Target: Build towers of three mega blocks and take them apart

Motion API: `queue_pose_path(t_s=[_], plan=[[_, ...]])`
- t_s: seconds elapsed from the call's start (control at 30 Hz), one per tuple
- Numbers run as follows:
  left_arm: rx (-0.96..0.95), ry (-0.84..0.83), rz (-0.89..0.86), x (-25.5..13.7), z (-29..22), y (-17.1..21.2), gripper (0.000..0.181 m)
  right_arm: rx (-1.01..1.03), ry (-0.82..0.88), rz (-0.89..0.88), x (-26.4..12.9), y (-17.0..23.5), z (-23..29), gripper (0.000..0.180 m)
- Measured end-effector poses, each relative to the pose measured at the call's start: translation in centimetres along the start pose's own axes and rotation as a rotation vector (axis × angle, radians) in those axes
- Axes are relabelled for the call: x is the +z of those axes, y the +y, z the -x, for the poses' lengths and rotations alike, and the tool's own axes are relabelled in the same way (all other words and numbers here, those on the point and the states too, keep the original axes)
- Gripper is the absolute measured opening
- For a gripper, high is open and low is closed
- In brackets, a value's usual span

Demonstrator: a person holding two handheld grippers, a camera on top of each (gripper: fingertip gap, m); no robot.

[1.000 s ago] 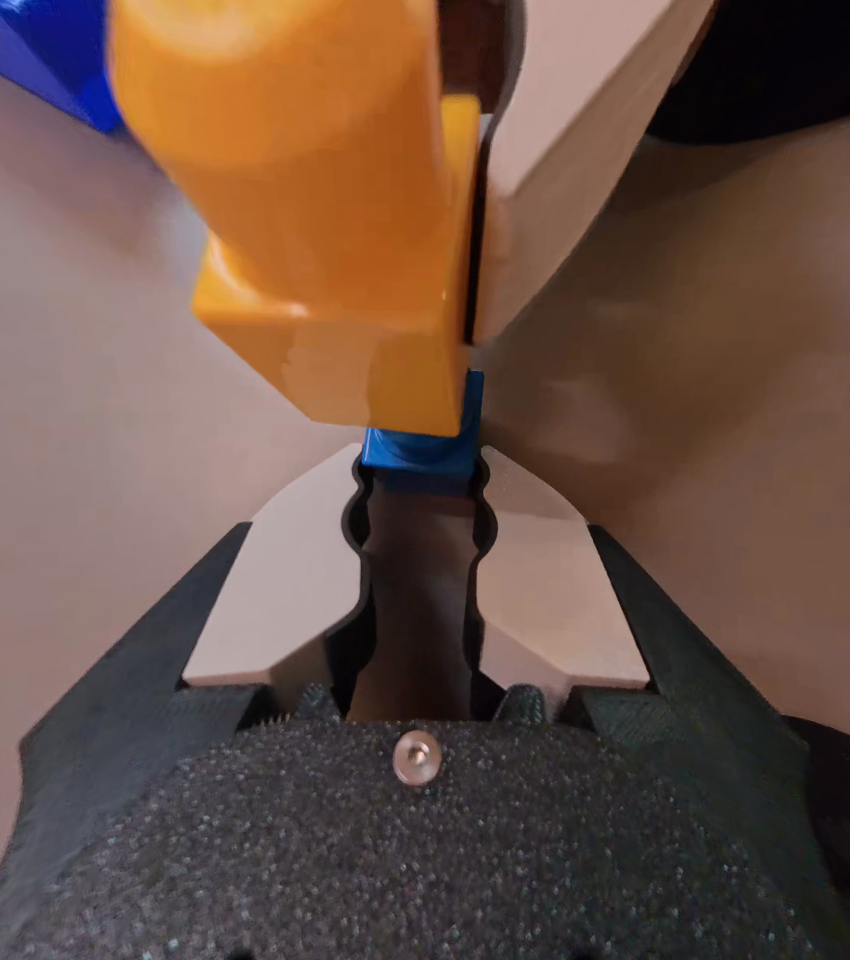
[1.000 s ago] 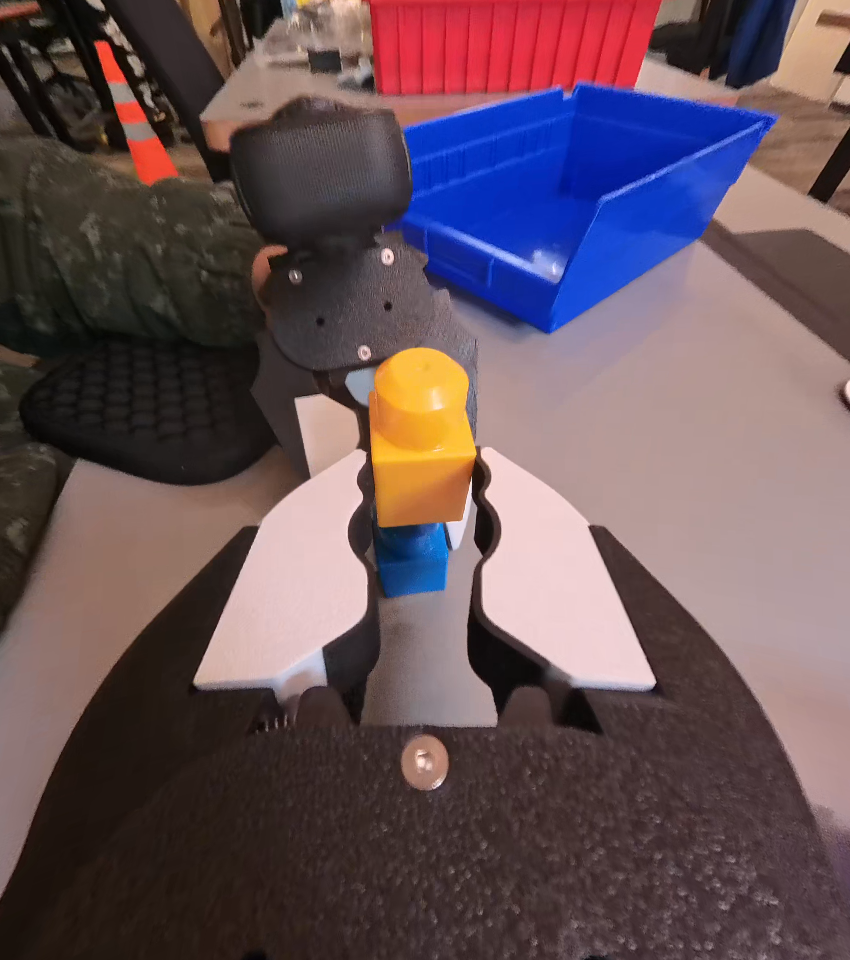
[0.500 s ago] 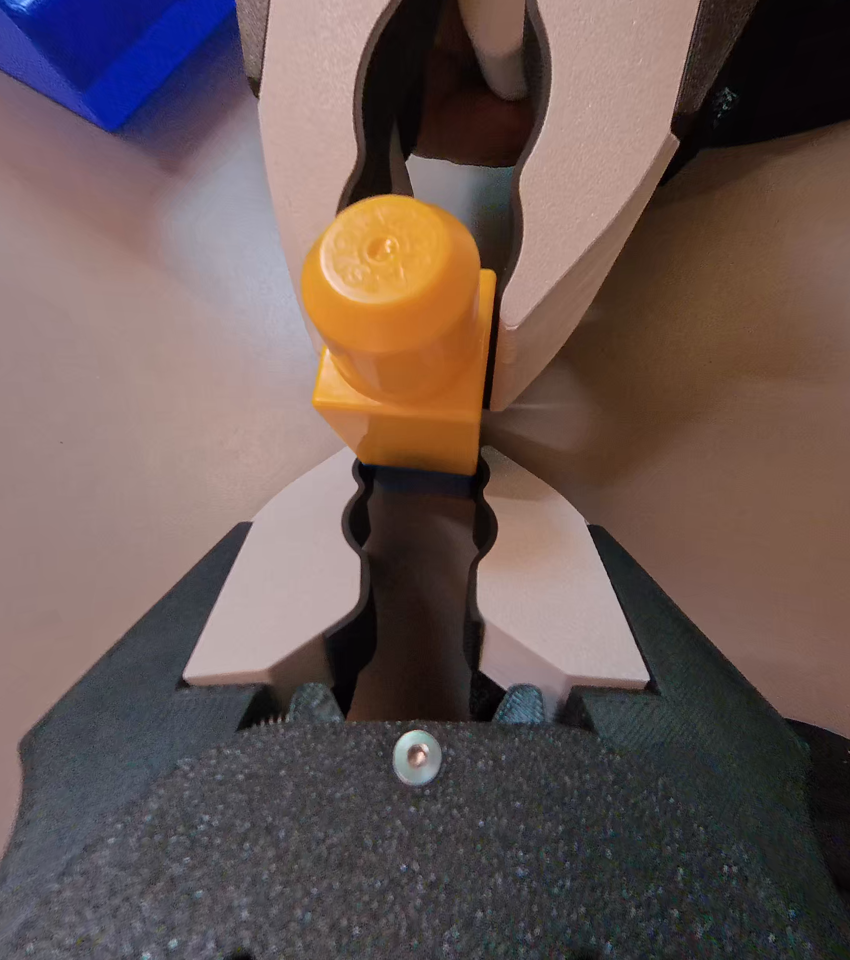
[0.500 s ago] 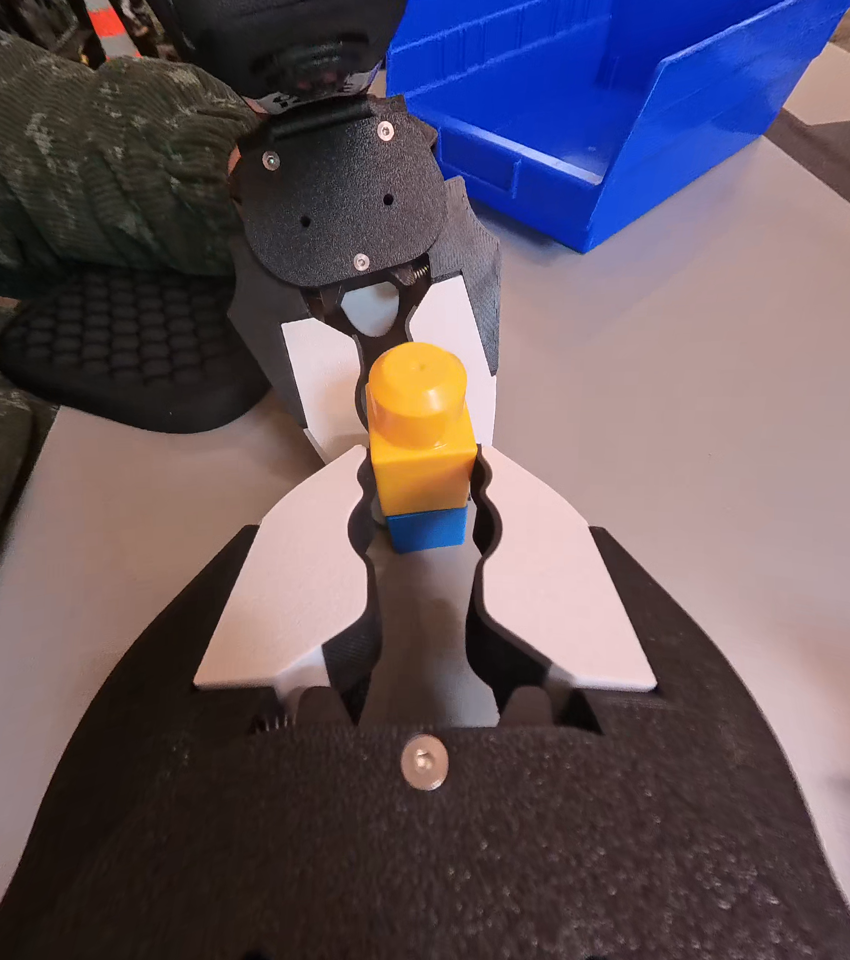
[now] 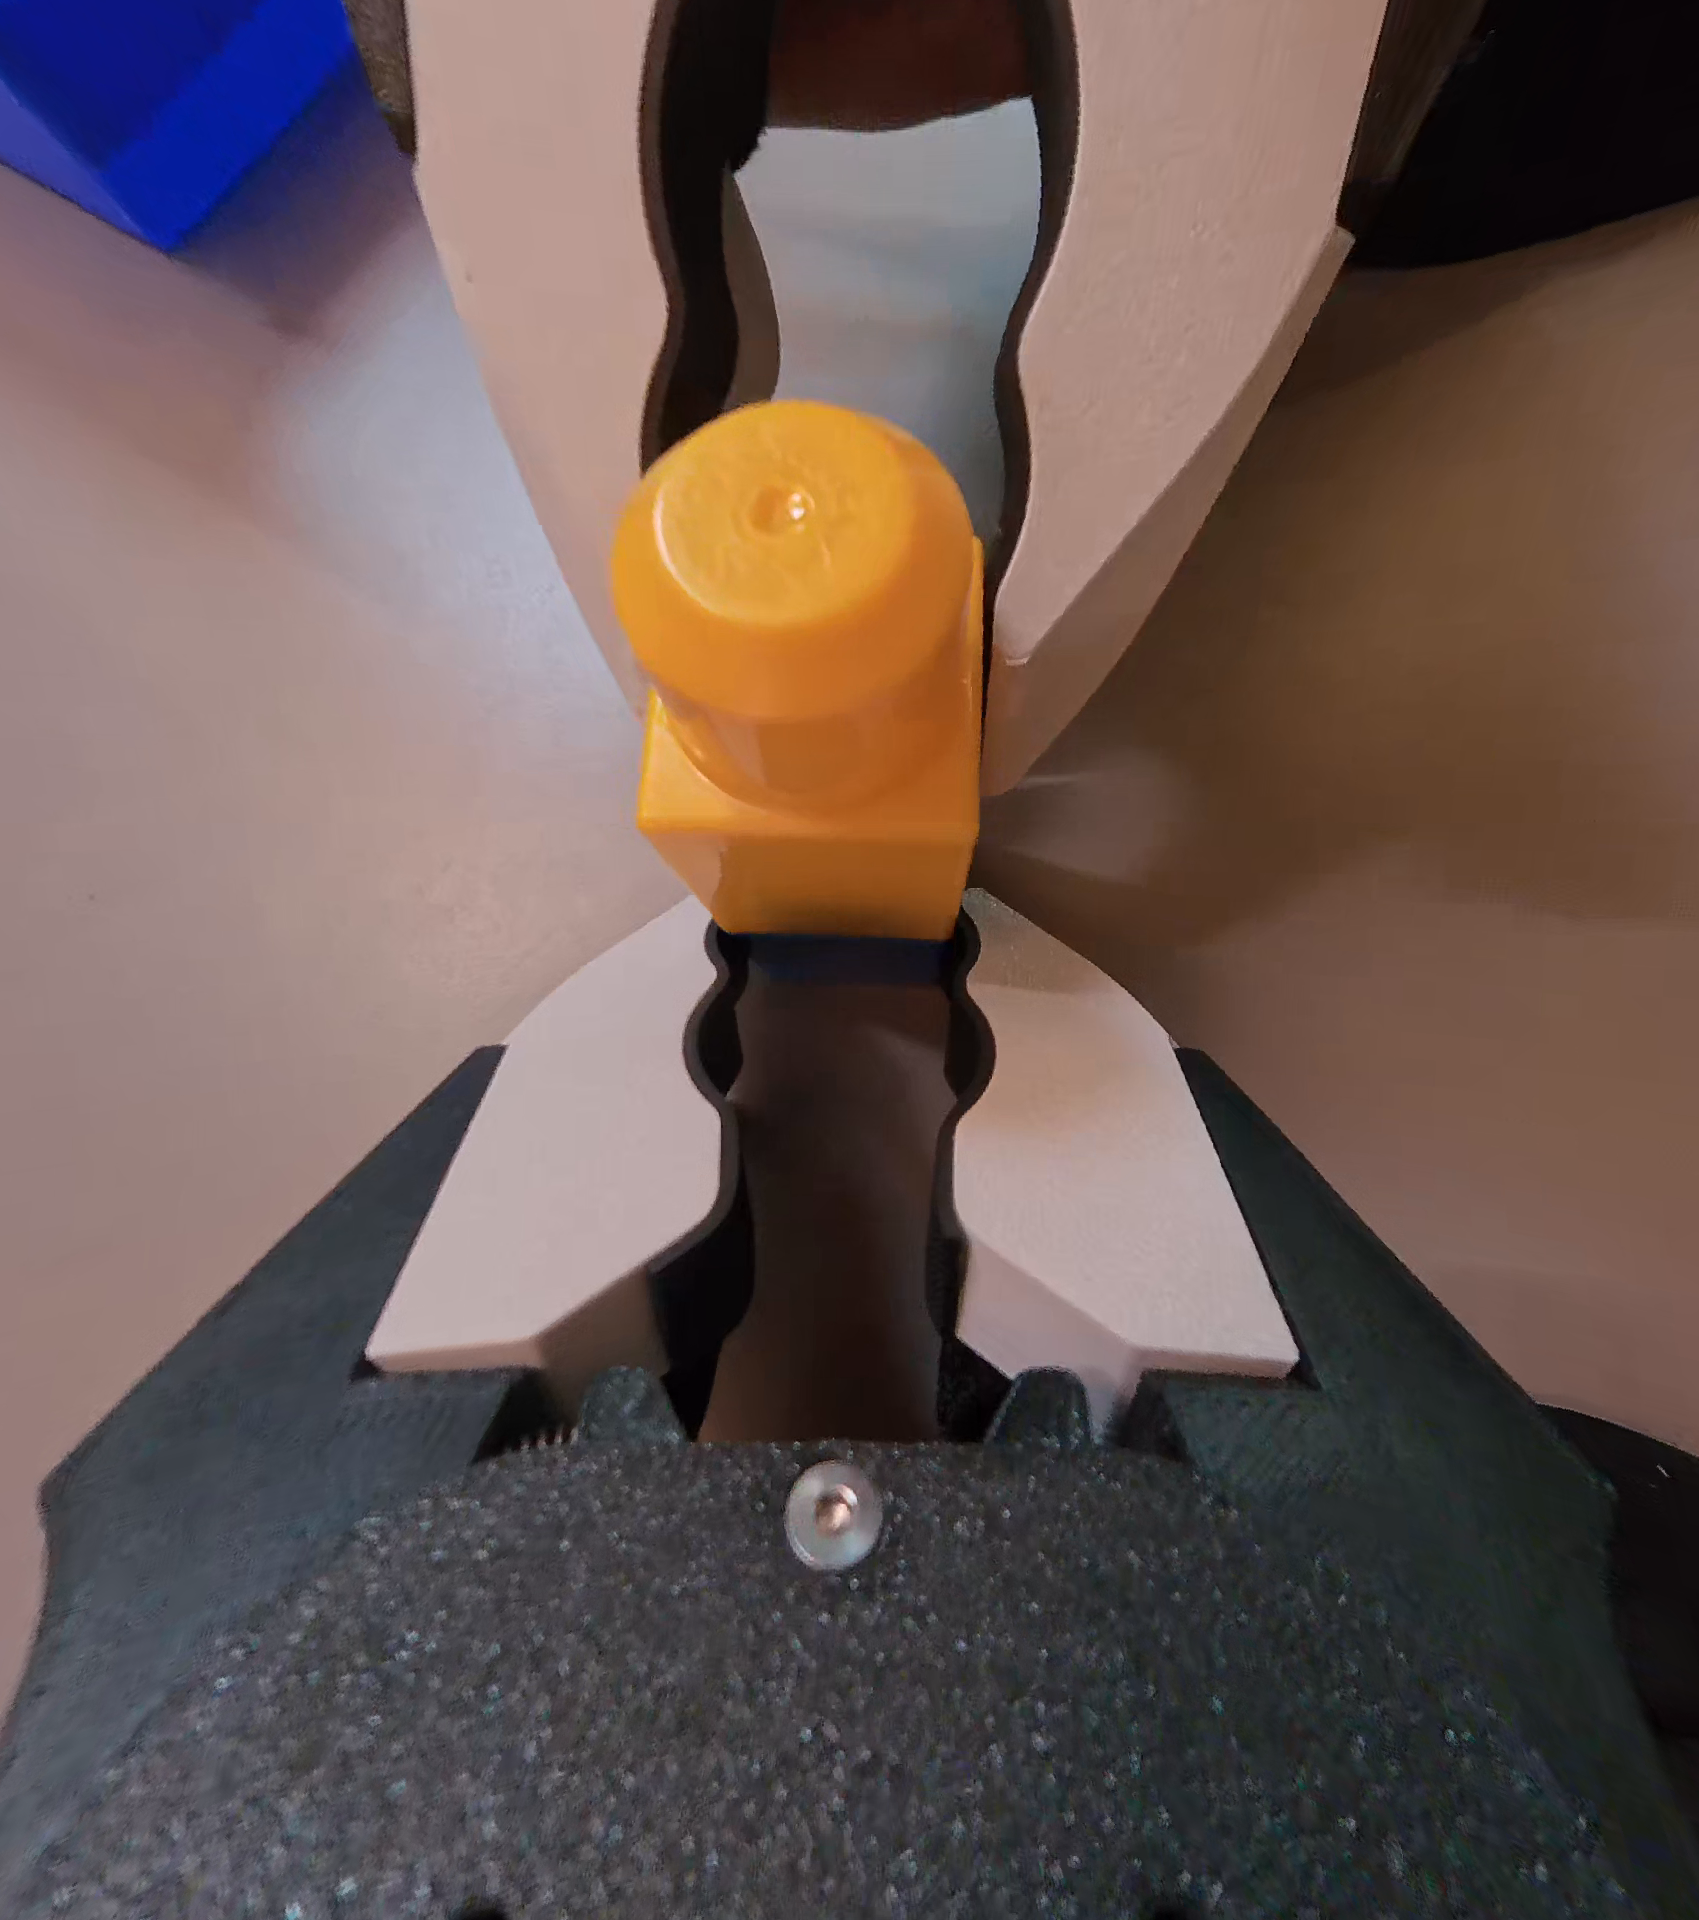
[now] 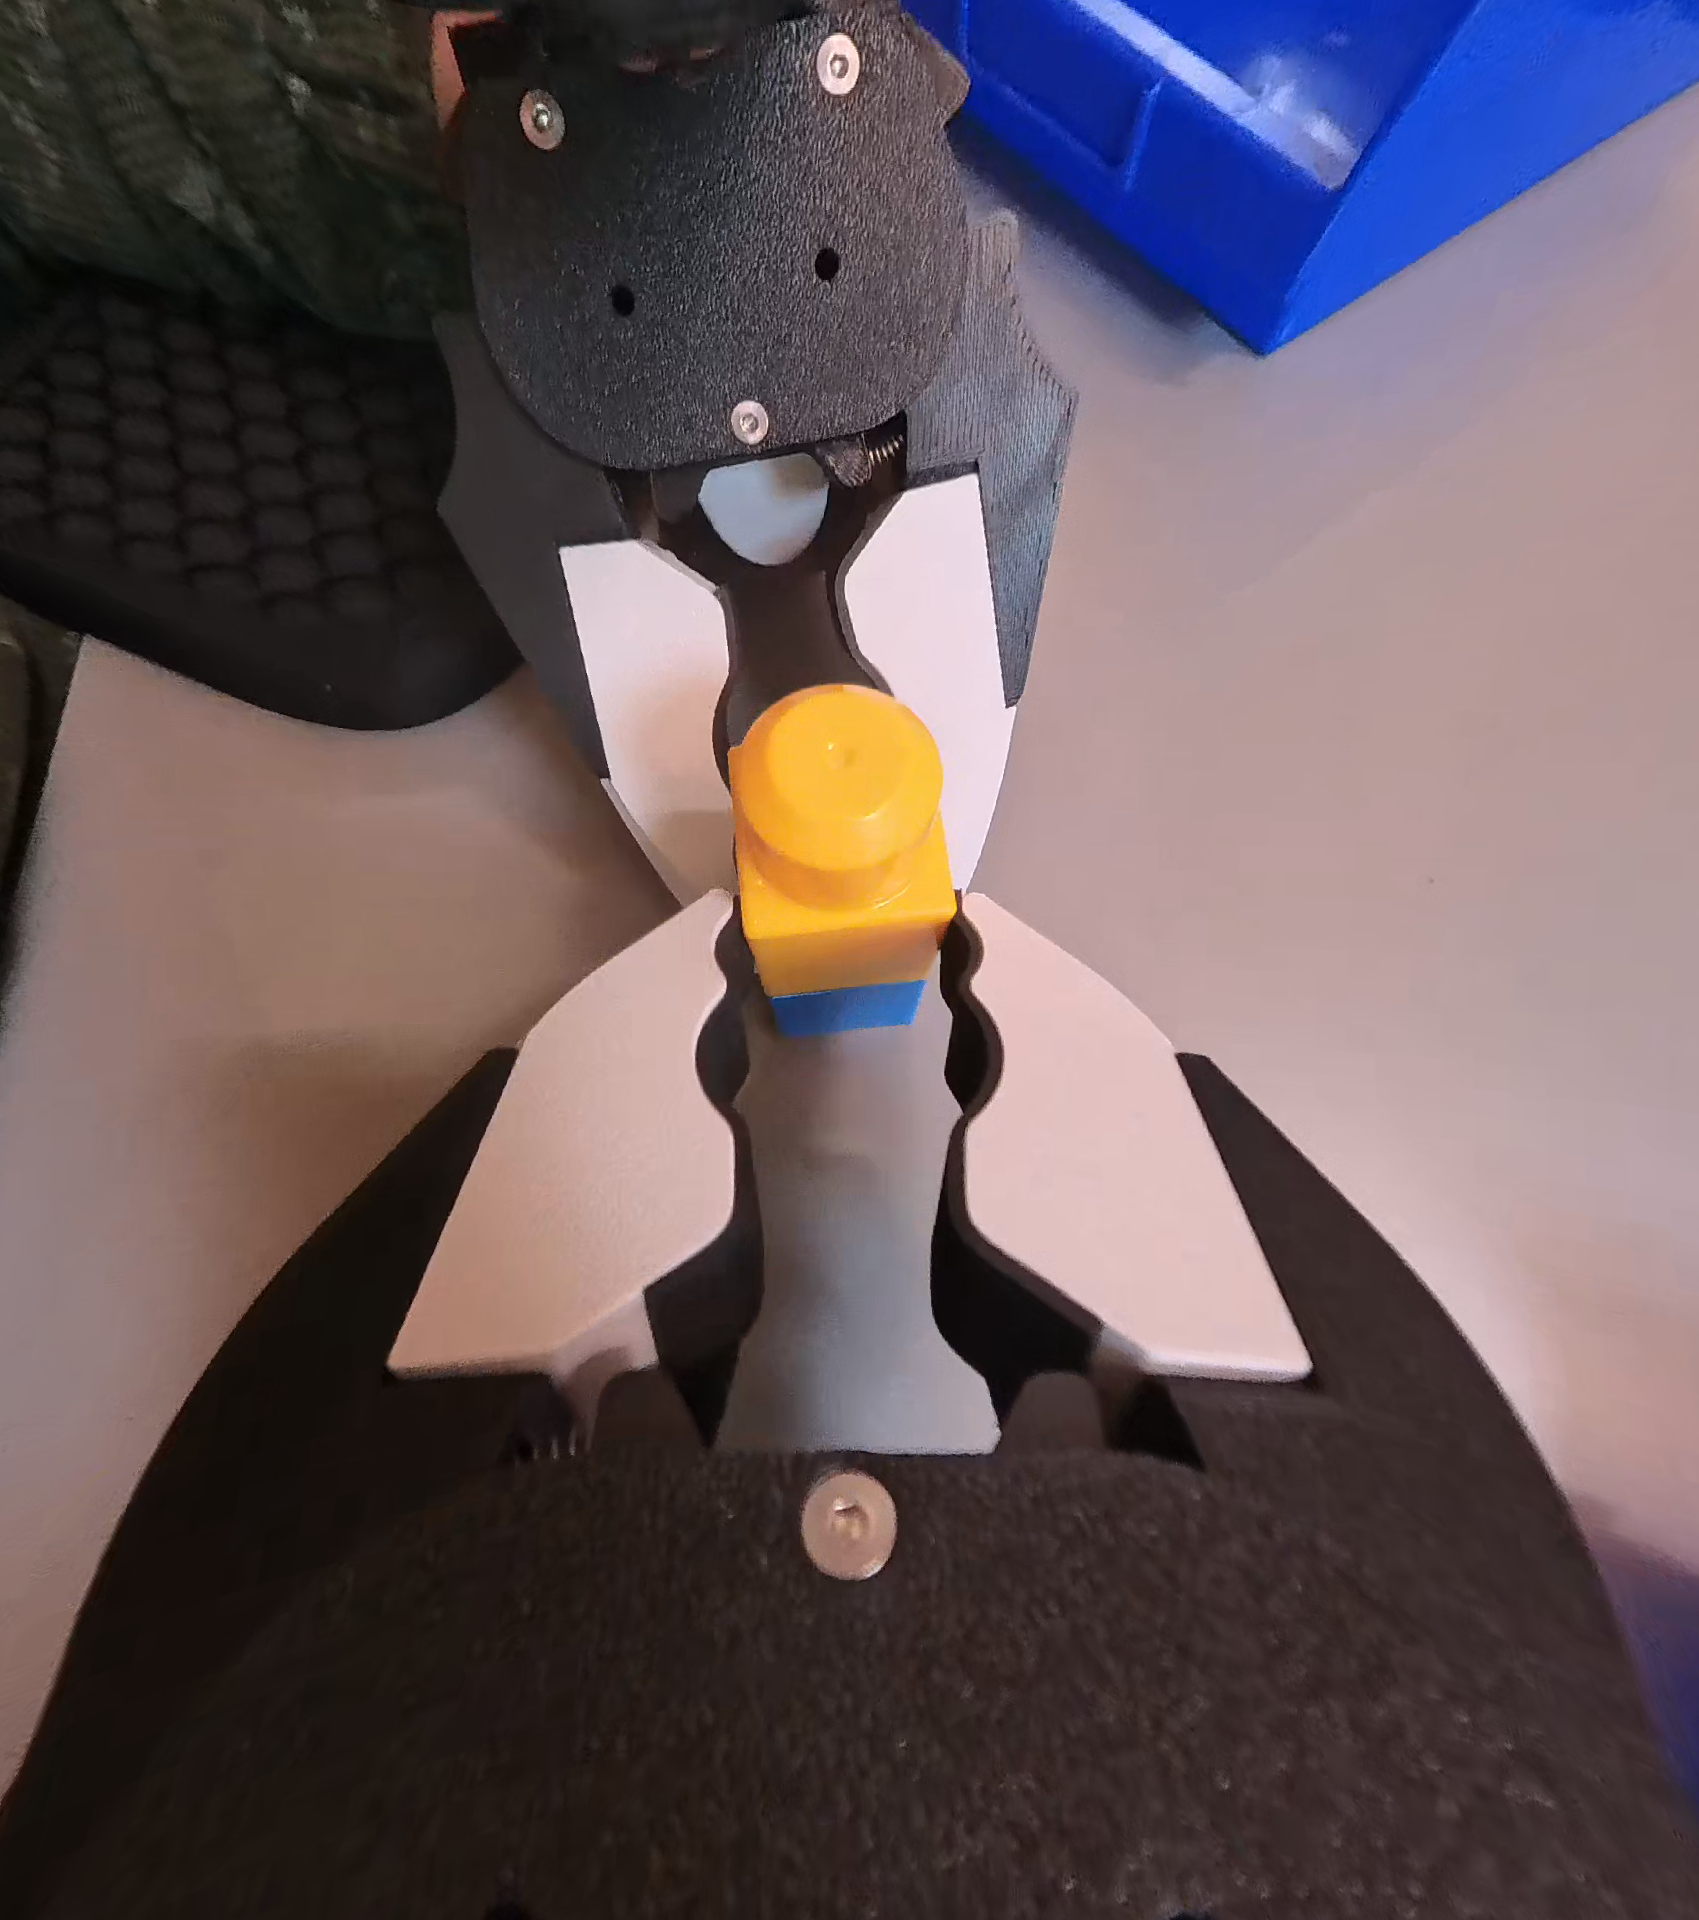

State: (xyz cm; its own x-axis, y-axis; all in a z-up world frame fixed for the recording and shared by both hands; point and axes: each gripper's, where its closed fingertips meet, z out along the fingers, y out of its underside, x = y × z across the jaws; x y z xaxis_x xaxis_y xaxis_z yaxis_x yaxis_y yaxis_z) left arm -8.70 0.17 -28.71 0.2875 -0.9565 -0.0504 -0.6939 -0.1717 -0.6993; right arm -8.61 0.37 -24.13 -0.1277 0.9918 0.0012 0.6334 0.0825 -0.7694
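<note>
An orange mega block (image 5: 803,727) sits pressed on top of a blue mega block (image 5: 840,961), of which only a thin edge shows in the left wrist view. My left gripper (image 5: 840,935) is shut on the blue block. My right gripper (image 6: 843,914) faces it and is shut on the orange block (image 6: 840,894), with the blue block (image 6: 845,1006) just under it. The right gripper's fingers (image 5: 1188,312) come in from the top of the left wrist view. The left gripper's fingers (image 6: 637,675) show beyond the stack in the right wrist view.
A blue bin (image 6: 1396,156) stands on the grey table (image 6: 1396,831) at the far right; its corner shows in the left wrist view (image 5: 128,114). A person's green sleeve (image 6: 97,135) and a black honeycomb seat cushion (image 6: 201,499) are at the left table edge. My hands' fingertips stand some 5 cm from each other.
The orange block, tilted above the blue block a second ago, has come down straight onto it. Both grippers have tipped over, so both views look down more steeply.
</note>
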Motion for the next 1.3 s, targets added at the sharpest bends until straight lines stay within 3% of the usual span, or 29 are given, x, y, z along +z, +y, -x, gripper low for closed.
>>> queue_pose_path(t_s=[0.3, 0.4, 0.5, 0.63, 0.73, 0.87, 0.97, 1.03, 1.17, 1.3], plan=[[-0.007, 0.012, -0.021, -0.1, -0.4, -0.1, 0.036, 0.022, -0.002, -0.128, 0.4, -0.1, 0.5, 0.037], [-0.015, 0.011, -0.064, -0.8, -0.4, -0.8, 0.036, -0.002, 0.015, -0.104, 1.2, 0.6, 0.7, 0.052], [0.007, 0.029, -0.084, -1.0, -1.0, -1.3, 0.036, -0.022, 0.005, -0.155, 1.0, -0.5, 1.3, 0.037], [0.008, 0.003, -0.166, -2.5, -0.6, -2.7, 0.040, -0.021, 0.018, -0.221, -0.1, -1.7, 1.2, 0.037], [-0.026, -0.083, -0.233, -5.6, 1.8, -3.7, 0.050, 0.012, 0.052, -0.305, -1.7, -2.8, 0.3, 0.037], [-0.091, -0.411, -0.360, -14.7, 9.2, -4.6, 0.040, 0.069, 0.067, -0.401, -3.7, -3.5, -0.7, 0.037], [-0.174, -0.637, -0.302, -21.9, 16.2, -2.0, 0.040, 0.092, 0.059, -0.438, -4.5, -3.8, -0.9, 0.037], [-0.307, -0.656, -0.206, -24.4, 20.7, 1.6, 0.048, 0.090, 0.056, -0.440, -4.6, -3.8, -0.9, 0.037], [-0.470, -0.629, 0.054, -24.6, 27.3, 9.6, 0.055, 0.104, 0.030, -0.460, -4.9, -4.0, -0.7, 0.037], [-0.497, -0.585, 0.377, -22.2, 30.1, 16.8, 0.062, 0.109, 0.030, -0.458, -5.1, -3.7, -0.8, 0.037]])
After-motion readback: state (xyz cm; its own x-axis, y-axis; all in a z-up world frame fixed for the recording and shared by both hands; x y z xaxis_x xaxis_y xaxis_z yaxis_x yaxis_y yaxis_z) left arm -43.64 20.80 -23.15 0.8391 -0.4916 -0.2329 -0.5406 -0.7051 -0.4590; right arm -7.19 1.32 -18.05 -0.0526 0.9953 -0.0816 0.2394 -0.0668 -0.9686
